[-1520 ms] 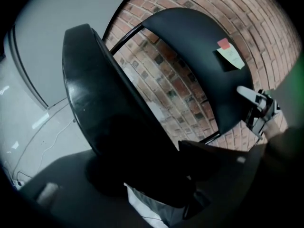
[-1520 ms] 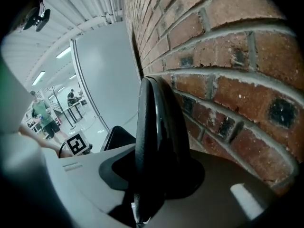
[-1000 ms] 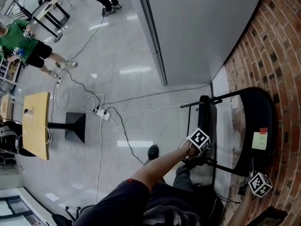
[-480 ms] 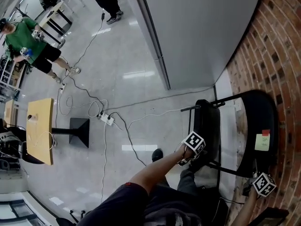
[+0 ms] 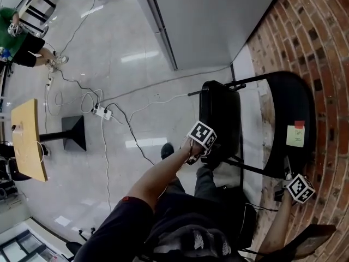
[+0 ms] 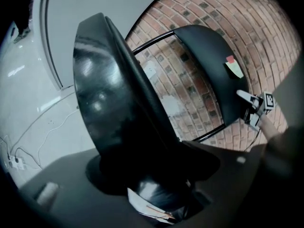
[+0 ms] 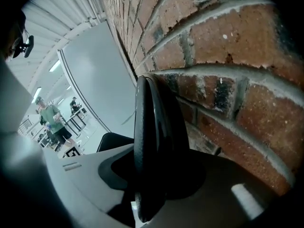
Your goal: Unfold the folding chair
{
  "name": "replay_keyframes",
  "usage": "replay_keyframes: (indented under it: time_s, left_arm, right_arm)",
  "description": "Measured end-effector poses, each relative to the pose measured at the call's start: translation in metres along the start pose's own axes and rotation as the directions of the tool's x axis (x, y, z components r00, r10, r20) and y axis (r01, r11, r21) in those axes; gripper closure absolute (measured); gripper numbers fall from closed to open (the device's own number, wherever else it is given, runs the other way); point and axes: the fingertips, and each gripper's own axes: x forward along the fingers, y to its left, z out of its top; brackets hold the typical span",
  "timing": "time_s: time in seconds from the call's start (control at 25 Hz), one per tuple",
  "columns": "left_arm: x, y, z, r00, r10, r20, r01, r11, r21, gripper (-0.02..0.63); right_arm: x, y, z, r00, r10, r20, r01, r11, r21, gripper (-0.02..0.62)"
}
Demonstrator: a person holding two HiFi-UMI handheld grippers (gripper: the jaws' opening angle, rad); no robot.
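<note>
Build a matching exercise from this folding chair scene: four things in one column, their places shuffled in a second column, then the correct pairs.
Things:
1. seat
2. backrest
3. yellow label
4. wooden table

Places:
A. stuck on the backrest's face
B. held by the right gripper, beside the brick wall
C. standing on the shiny floor, far left in the head view
D. held by the left gripper

Pairs: 1-D, 2-B, 3-A, 4-C
</note>
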Motion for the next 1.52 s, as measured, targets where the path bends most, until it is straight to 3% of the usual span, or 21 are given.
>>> replay_keyframes:
  time_s: [0.36,0.92,1.24,1.4,1.52]
  left_arm:
    - [-0.003,0.037,-0.008,0.999,0.021,0.04,-0.02,0.999,-0.037,0.272]
    - [-0.003,0.036,-0.02,0.999,0.03,-0.012,-0.031,0.996,-0.083,0.275]
    - [0.001,0.043,-0.026,0.998,0.055,-0.011,-0.056,0.99,-0.126,0.275]
    - [0.016,0.04,-0.013,0.999,0.036,-0.001,-0.036,0.997,-0.069,0.275]
    - [0.007,0.045,-0.019,0.999,0.037,-0.019,-0.039,0.996,-0.085,0.275]
  right_arm:
    - [0.02,0.006,-0.009,1.0,0.031,-0.002,-0.031,0.999,0.007,0.453]
    - [0.013,-0.004,-0.013,0.999,0.029,-0.028,-0.029,0.999,0.026,0.453]
    - [0.026,-0.014,-0.018,0.996,0.079,-0.04,-0.077,0.996,0.041,0.453]
    - [0.01,-0.028,-0.022,0.999,0.027,-0.03,-0.025,0.997,0.067,0.453]
    - [0.017,-0.02,-0.02,0.999,0.036,-0.028,-0.034,0.997,0.064,0.451]
